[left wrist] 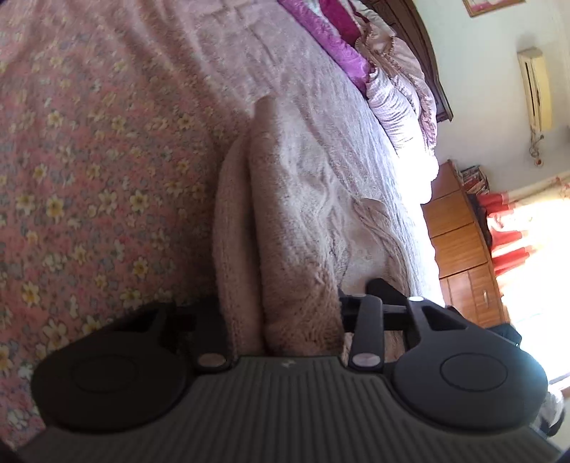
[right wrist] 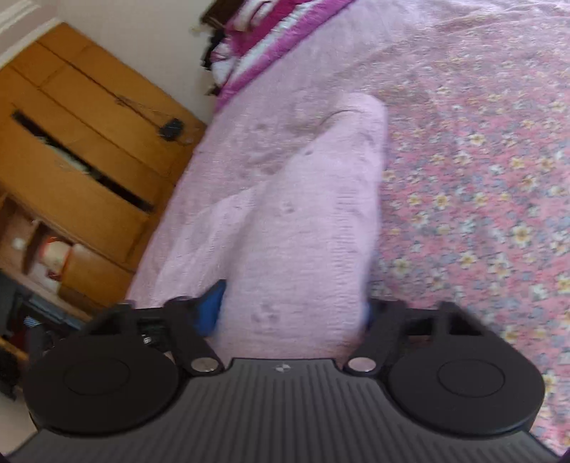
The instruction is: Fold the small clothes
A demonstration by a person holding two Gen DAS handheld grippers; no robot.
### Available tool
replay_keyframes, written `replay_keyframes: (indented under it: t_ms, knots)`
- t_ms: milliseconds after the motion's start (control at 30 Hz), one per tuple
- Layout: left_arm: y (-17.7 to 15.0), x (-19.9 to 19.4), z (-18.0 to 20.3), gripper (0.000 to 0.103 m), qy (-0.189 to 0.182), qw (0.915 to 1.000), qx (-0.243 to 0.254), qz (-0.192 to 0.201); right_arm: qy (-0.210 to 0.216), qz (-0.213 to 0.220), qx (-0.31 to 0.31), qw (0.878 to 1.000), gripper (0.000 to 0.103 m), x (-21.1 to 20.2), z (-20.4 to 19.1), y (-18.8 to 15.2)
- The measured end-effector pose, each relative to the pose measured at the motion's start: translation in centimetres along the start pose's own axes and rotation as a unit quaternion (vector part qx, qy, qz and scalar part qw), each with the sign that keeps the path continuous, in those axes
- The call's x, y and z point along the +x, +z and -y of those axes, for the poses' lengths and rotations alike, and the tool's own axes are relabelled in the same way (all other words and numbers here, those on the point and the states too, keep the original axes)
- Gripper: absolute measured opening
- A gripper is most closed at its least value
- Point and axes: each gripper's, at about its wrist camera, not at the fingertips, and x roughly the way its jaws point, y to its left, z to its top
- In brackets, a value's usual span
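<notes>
A fluffy pale pink garment (left wrist: pixel 302 199) lies on the bed, doubled into a thick fold that runs away from me. The left gripper (left wrist: pixel 285 313) has that fold's near end filling the gap between its black fingers, and the cloth hides the fingertips. In the right wrist view the same pink garment (right wrist: pixel 320 199) bulges up between the jaws of the right gripper (right wrist: pixel 292 306). A blue pad (right wrist: pixel 210 306) presses its left side, and a sliver of blue shows at its right side. This view is blurred.
A pink floral bedsheet (left wrist: pixel 89 160) (right wrist: pixel 481 178) covers the bed beside the garment. Magenta and striped bedding (left wrist: pixel 392 89) (right wrist: pixel 270 32) is piled at the head. A wooden cabinet (left wrist: pixel 459 242) and a wooden wardrobe (right wrist: pixel 71 160) stand past the bed's edges.
</notes>
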Motion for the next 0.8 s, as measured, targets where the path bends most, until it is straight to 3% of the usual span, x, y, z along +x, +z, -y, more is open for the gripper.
replay_keyframes:
  t_ms: [67,133,267,533,700,800]
  knots:
    - [-0.1,-0.4,0.9,0.039,-0.001,1.0,0.009,0.004,0.008,0.007,0.002,1.0,0.056,-1.1,-0.6,0.3]
    - [-0.2,-0.8,1.8,0.038,-0.015,0.9998,0.008,0.005,0.019,0.019,0.001,1.0,0.053,-2.8,-1.2,0.4]
    - [-1.2,-1.7,3.9,0.038,-0.035,0.9992,0.019,-0.004,0.041,0.025,0.025,0.999,0.053,-6.4,-2.2,0.4]
    - [-5.8,-3.6,8.1,0.038,-0.067,0.9961,0.055,-0.013,0.037,0.047,0.011,0.998,0.053,-15.5,-2.3,-2.1]
    - [-9.6,-2.6,9.3,0.038,-0.054,0.9937,0.093,-0.034,0.008,0.057,-0.012,0.998,0.053,-19.6,-0.8,-5.3]
    - [-11.7,-1.5,9.1,0.038,-0.024,0.9907,0.122,-0.055,-0.018,0.052,-0.005,0.998,0.054,-19.9,1.4,-7.3]
